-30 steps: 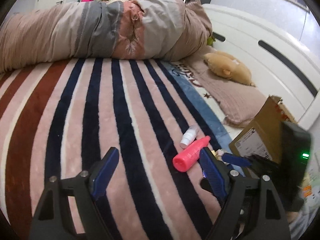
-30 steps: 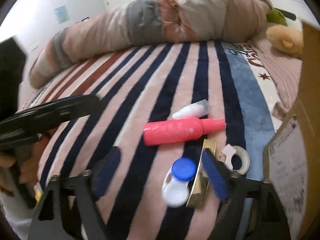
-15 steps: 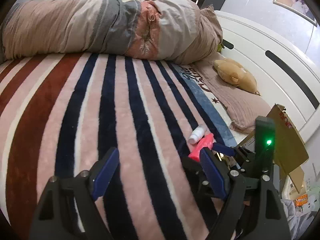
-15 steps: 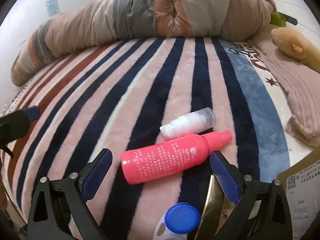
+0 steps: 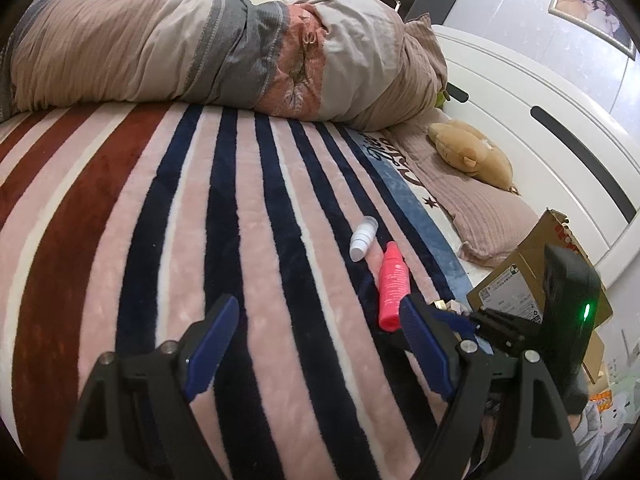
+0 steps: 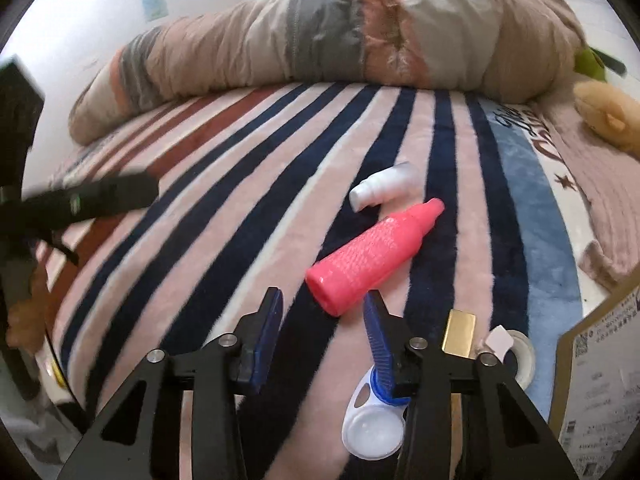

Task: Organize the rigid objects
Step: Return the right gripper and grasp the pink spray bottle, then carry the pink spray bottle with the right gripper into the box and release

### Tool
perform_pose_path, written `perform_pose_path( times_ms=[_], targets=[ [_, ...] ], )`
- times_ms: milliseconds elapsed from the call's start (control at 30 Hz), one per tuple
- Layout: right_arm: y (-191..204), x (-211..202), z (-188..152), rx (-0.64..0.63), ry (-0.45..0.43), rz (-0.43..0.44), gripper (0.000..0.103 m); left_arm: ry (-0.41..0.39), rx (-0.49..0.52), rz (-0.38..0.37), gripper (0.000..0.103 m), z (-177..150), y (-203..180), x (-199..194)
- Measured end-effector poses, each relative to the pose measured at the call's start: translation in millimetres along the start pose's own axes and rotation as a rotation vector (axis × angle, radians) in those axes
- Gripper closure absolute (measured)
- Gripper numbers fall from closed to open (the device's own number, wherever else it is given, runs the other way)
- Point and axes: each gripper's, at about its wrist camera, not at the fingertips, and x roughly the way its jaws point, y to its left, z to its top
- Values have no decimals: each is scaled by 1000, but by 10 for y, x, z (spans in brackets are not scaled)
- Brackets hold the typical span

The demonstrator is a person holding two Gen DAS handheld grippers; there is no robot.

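Your right gripper [image 6: 324,312] has just been narrowing its jaws, and nothing sits between the blue pads: the flat base of the coral-pink plastic bottle [image 6: 372,252] lies just ahead of them, nearer the right-hand pad, not gripped. Just beside that pad, closest to you on the striped plush blanket [image 6: 248,208], lie the white flat container with a blue screw cap [image 6: 374,420], the gold rectangular case [image 6: 460,332] and the roll of clear tape [image 6: 520,352], all clustered near the blanket's right edge by the brown cardboard box [image 6: 596,380].

I judge you are at the approach stage of picking up the pink bottle, with the box the likely destination. The next move calls for bringing the pads on either side of the bottle's body before you close; as they stand, they would shut on air or nudge the base aside.

Beyond the pink bottle lies the small white pump bottle with a clear cap [image 6: 384,190], close to its neck but apart.

Your left gripper [image 5: 320,344] hovers wide and empty over bare stripes. Farthest off, the rolled quilt [image 6: 320,36] lies along the blanket's far edge.
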Motion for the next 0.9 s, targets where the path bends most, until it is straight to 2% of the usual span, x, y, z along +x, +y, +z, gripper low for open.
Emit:
perform_pose_path(
  times_ms=[33, 67, 200, 267, 300, 333, 433, 567, 700, 767, 900],
  targets=[
    [-49, 3, 39, 49, -10, 14, 30, 0, -2, 0, 23, 0, 2, -2],
    [-105, 17, 85, 101, -20, 17, 26, 0, -3, 0, 23, -4, 3, -2],
    [-284, 240, 242, 222, -8, -27, 26, 0, -7, 1, 23, 7, 24, 0],
    [-322, 335, 245, 248, 12, -62, 36, 1, -17, -2, 23, 15, 53, 5],
    [-324, 367, 235, 245, 18, -76, 51, 1, -20, -1, 23, 18, 61, 4],
    [-310, 378, 217, 232, 20, -90, 59, 1, -20, -2, 23, 17, 67, 1],
    [-225, 302, 140, 170, 8, -88, 67, 0, -21, -7, 23, 17, 70, -10],
    [-85, 156, 32, 80, 38, -19, 73, 0, -21, -11, 23, 11, 60, -9],
    [141, 8, -178, -34, 120, 79, 73, 9, -17, -8, 23, -2, 39, 4],
    [202, -46, -262, -73, 155, 82, 73, 16, -13, -9, 23, -8, 17, 21],
    [175, -50, -320, -45, 150, 60, 73, 42, -2, -19, 23, -29, -19, 80]
  ],
)
